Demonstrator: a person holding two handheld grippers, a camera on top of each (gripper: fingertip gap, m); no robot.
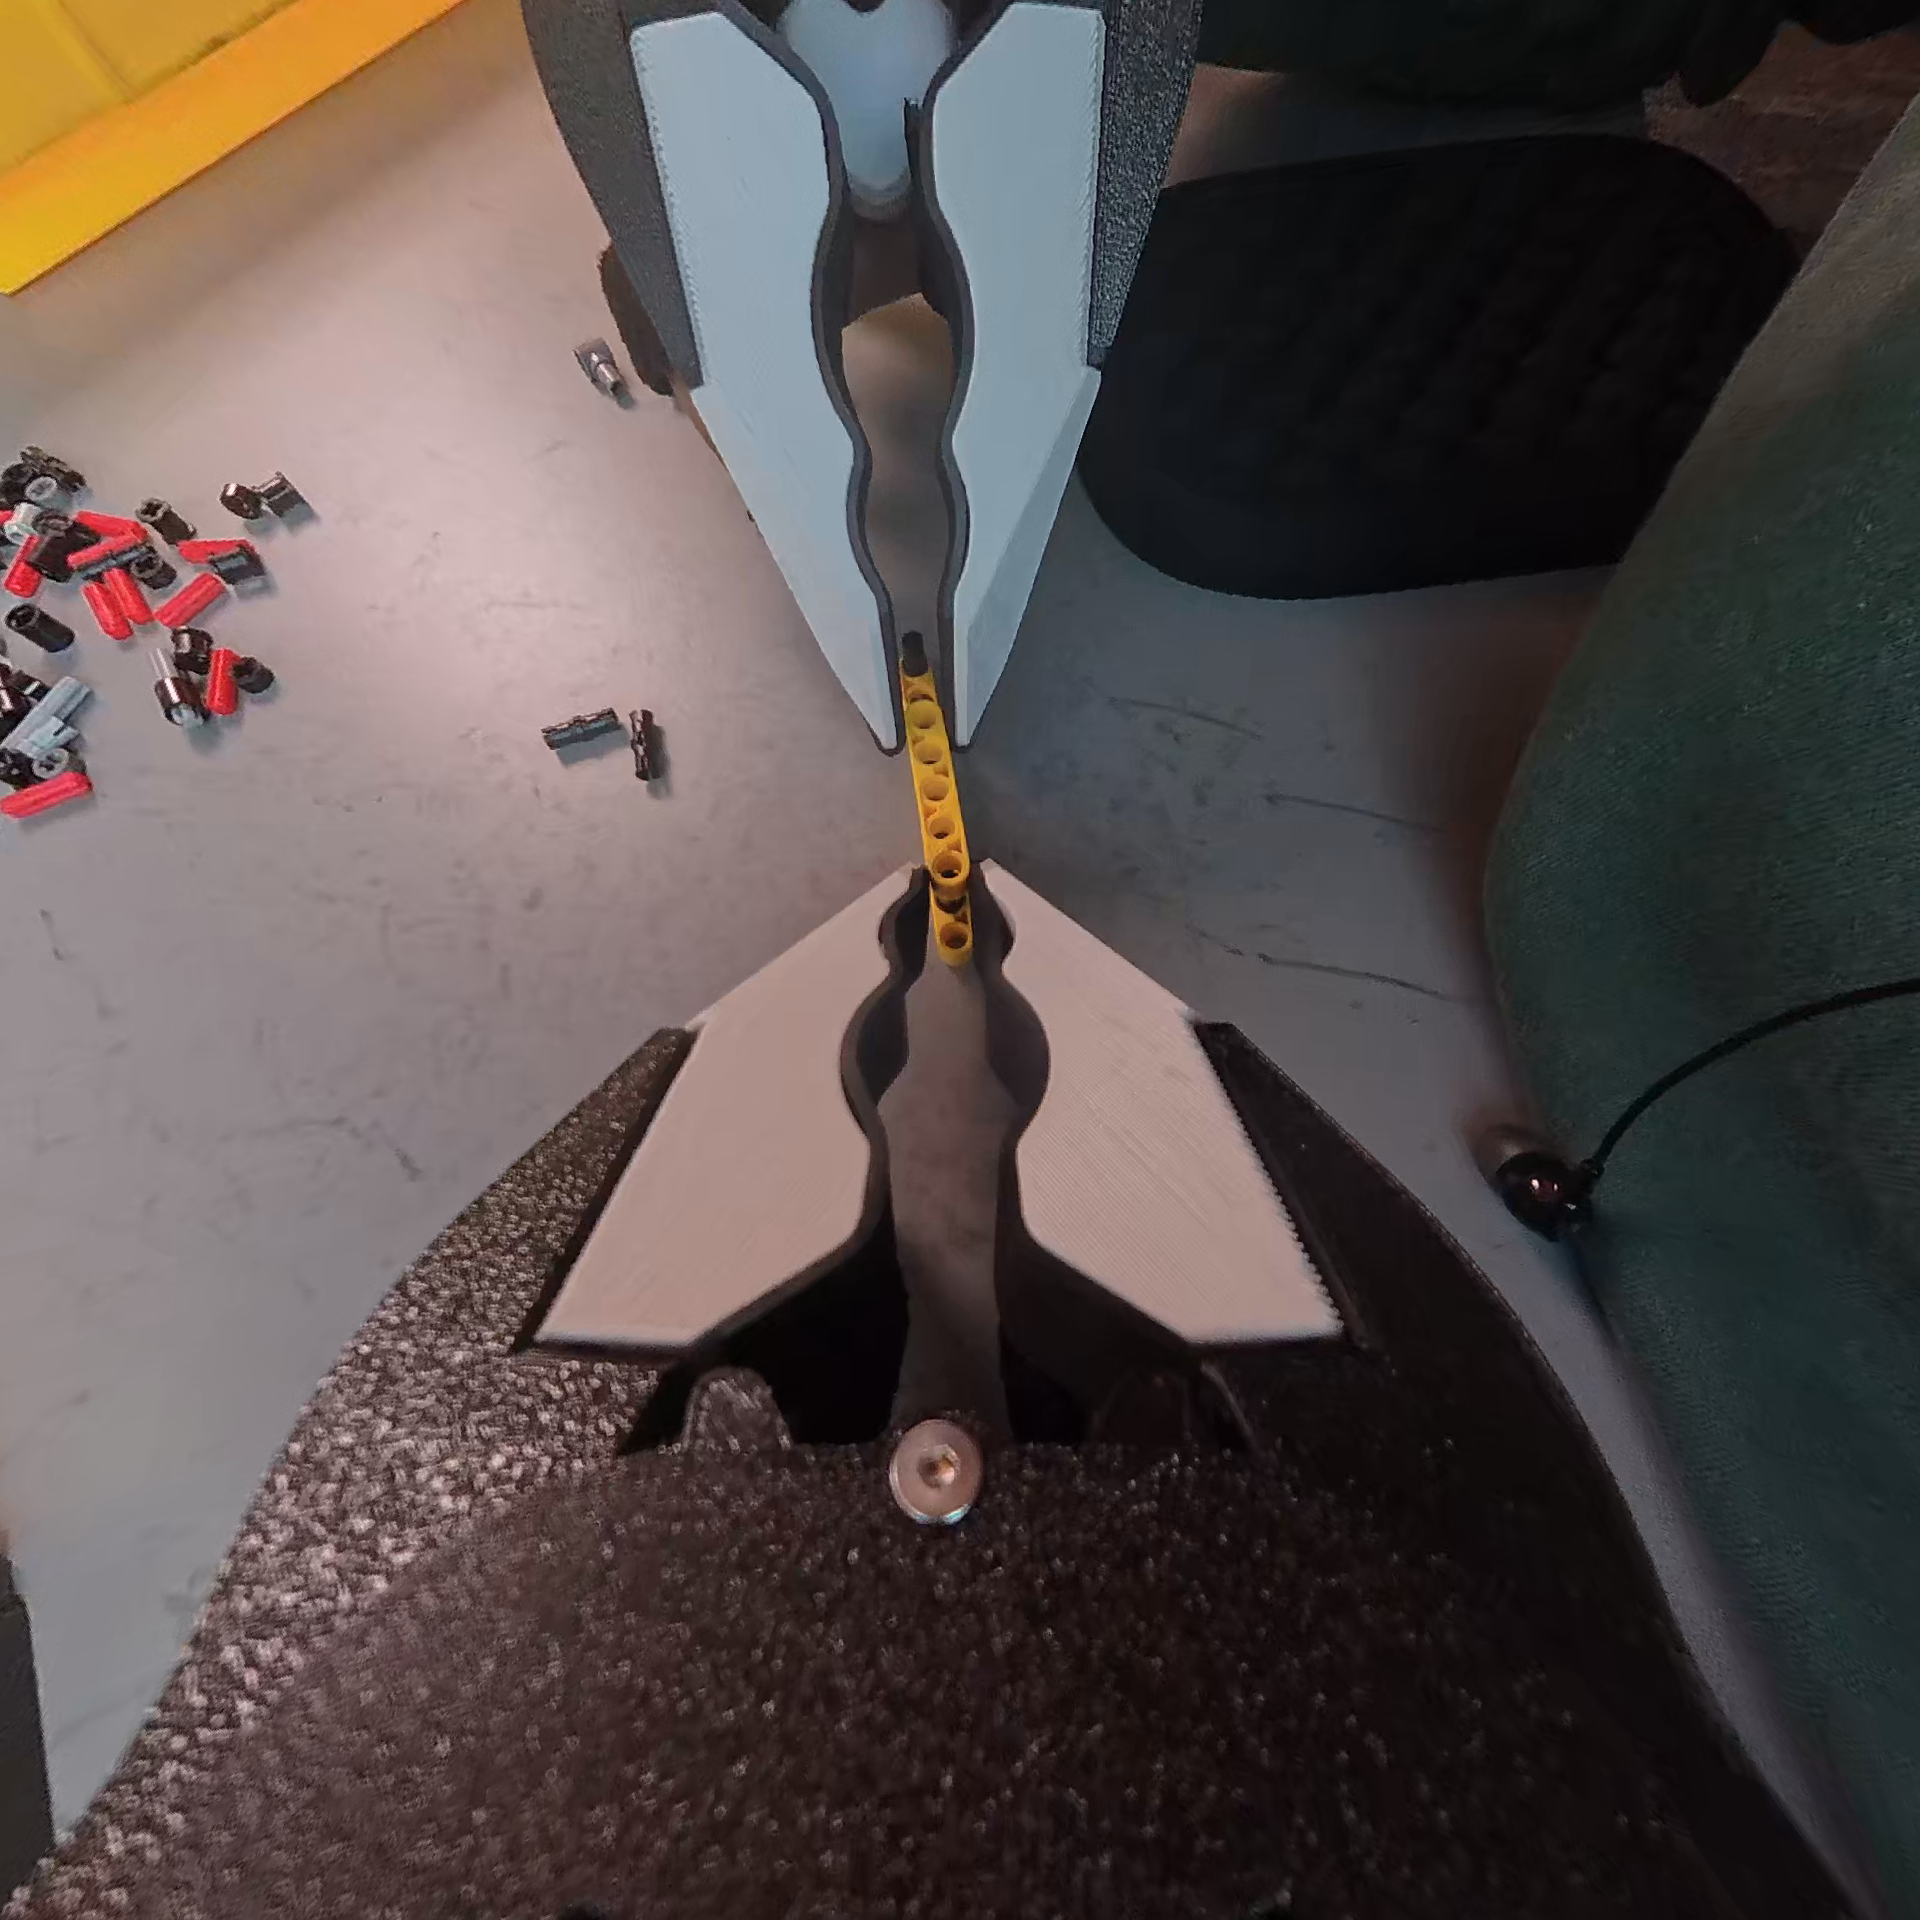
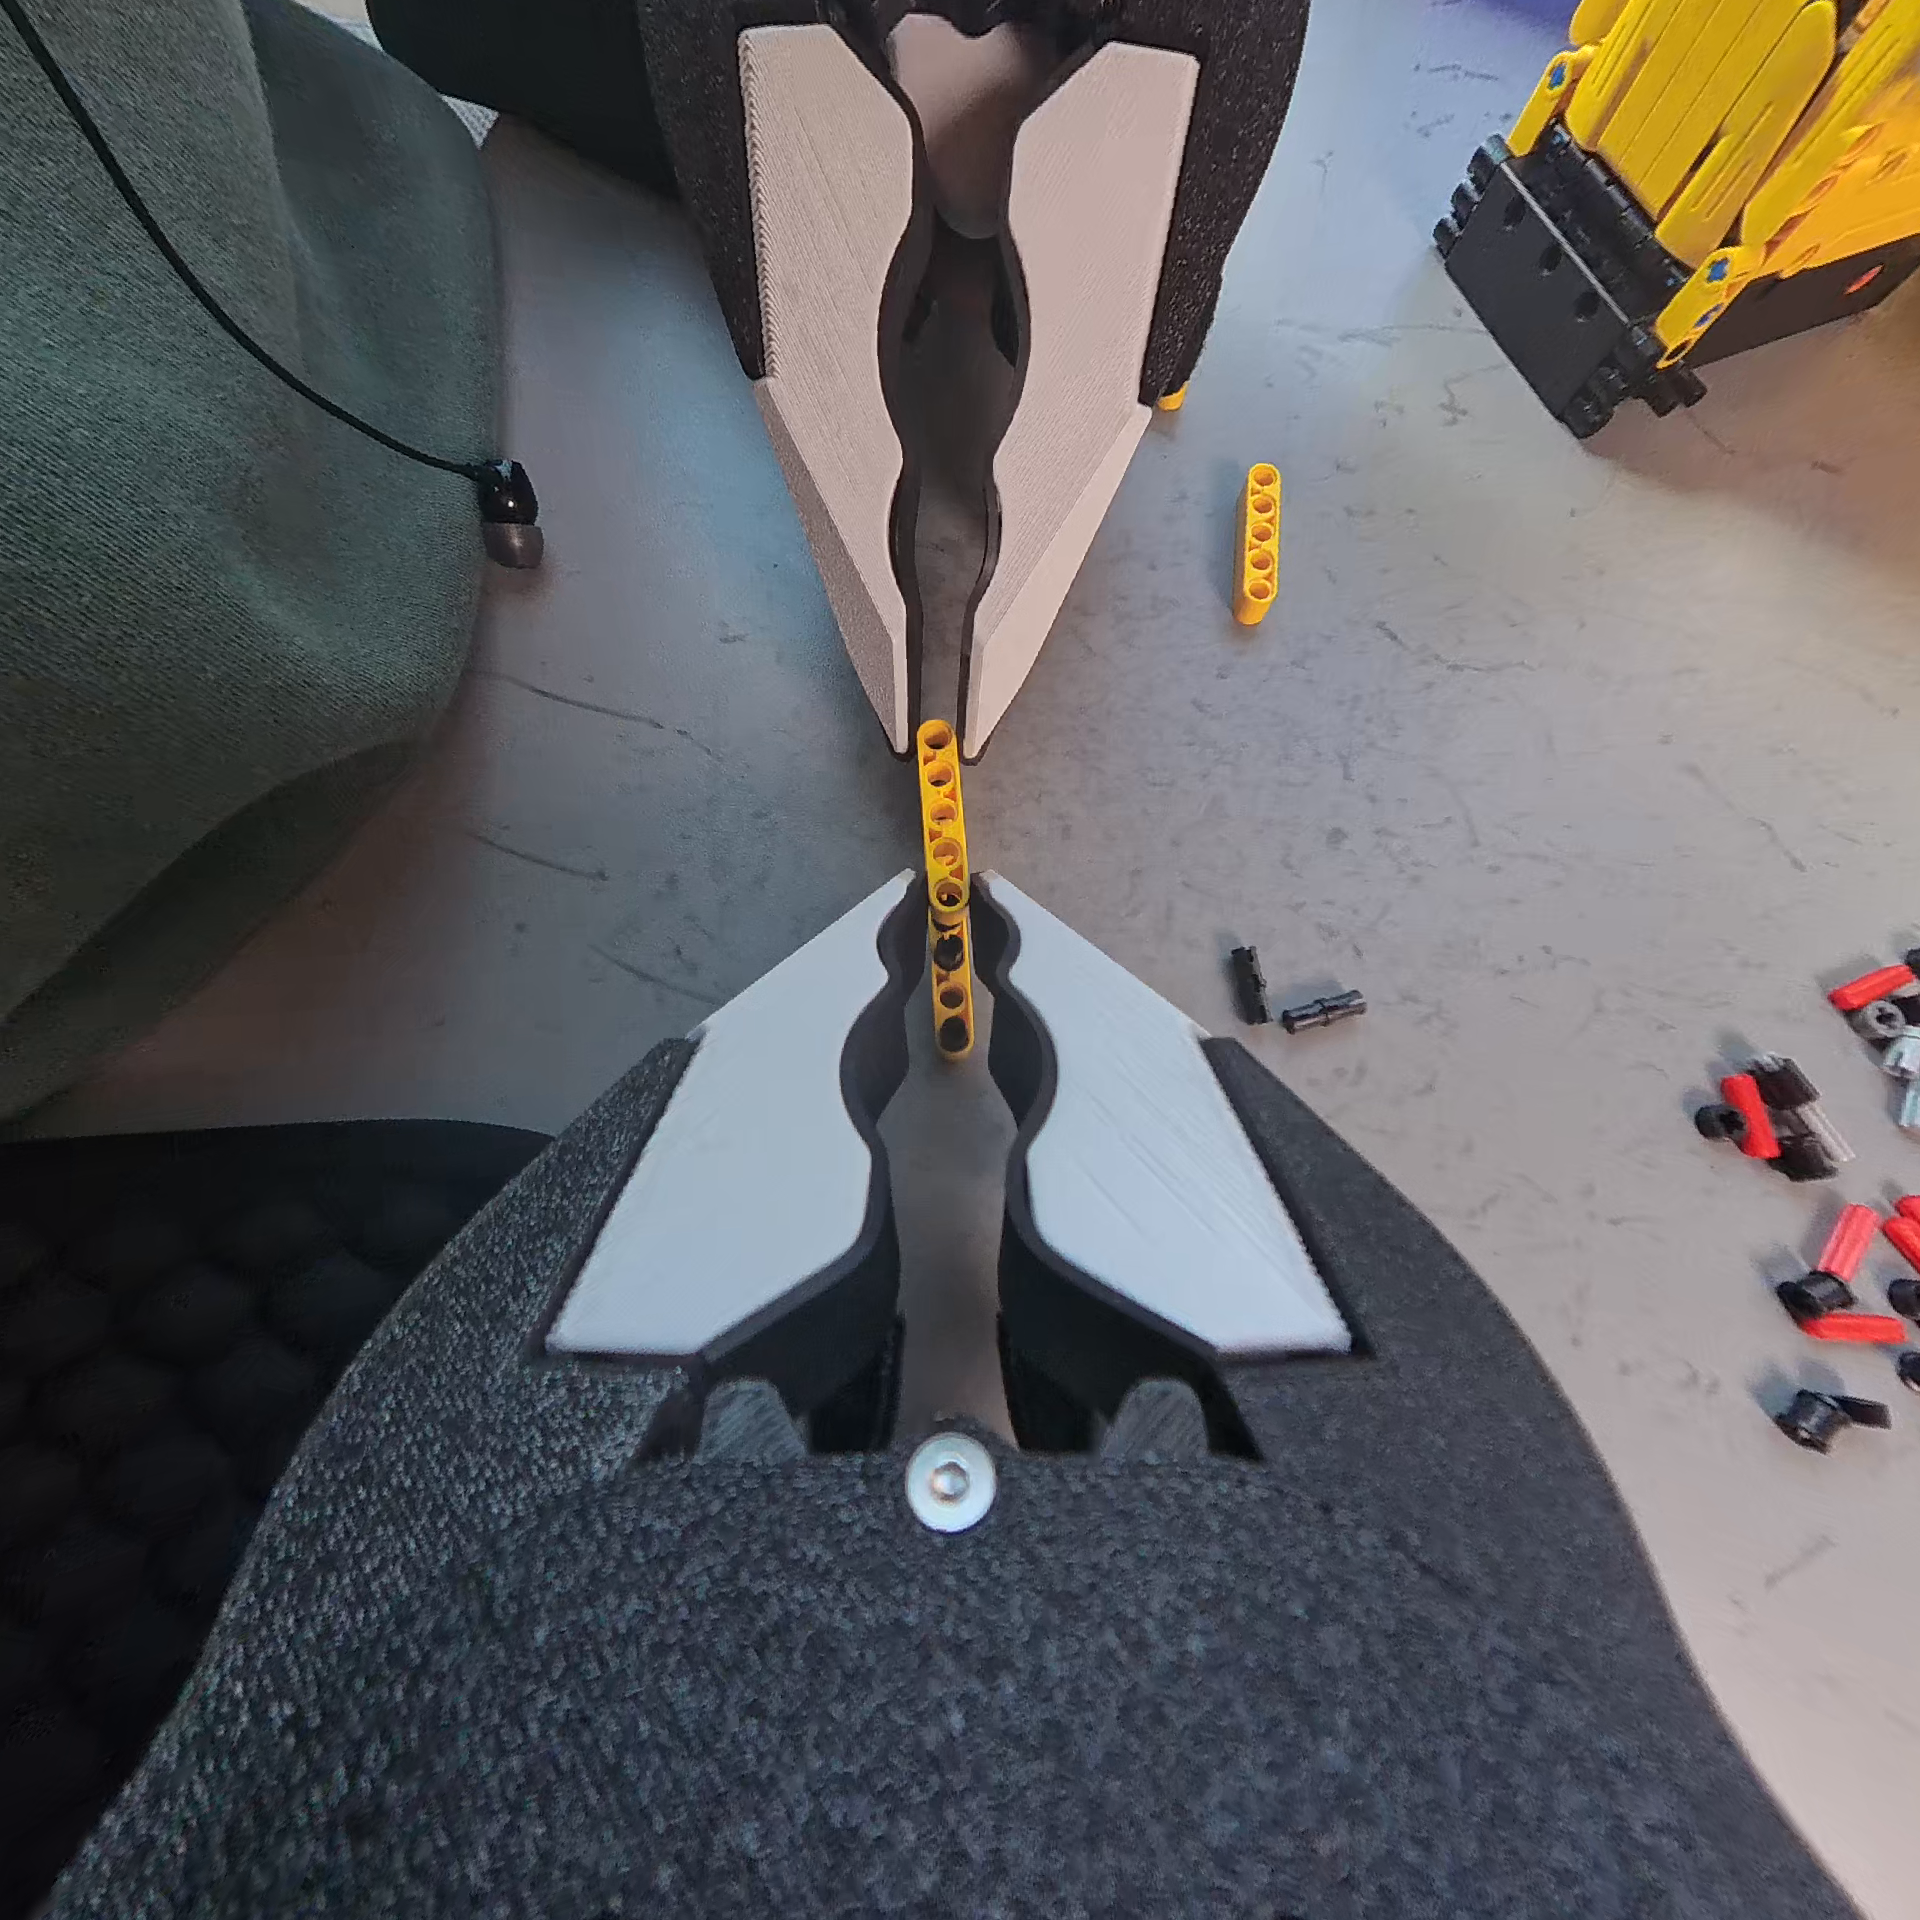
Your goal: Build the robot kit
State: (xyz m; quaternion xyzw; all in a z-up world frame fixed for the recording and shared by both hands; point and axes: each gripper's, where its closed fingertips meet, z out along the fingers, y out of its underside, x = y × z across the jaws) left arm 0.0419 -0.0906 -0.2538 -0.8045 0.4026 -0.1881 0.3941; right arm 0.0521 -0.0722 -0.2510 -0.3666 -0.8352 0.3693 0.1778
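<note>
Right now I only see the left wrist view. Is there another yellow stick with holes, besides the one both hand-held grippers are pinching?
Observer: Yes. The right wrist view shows a shorter yellow beam lying loose on the table, off to one side of the left hand-held gripper.
Operator: Is something big built already?
Observer: A yellow and black model stands in that view's far corner.
Operator: How deep is my stick in the other one?
Observer: The held yellow beam runs well past the fingertips of the right hand-held gripper.
</note>
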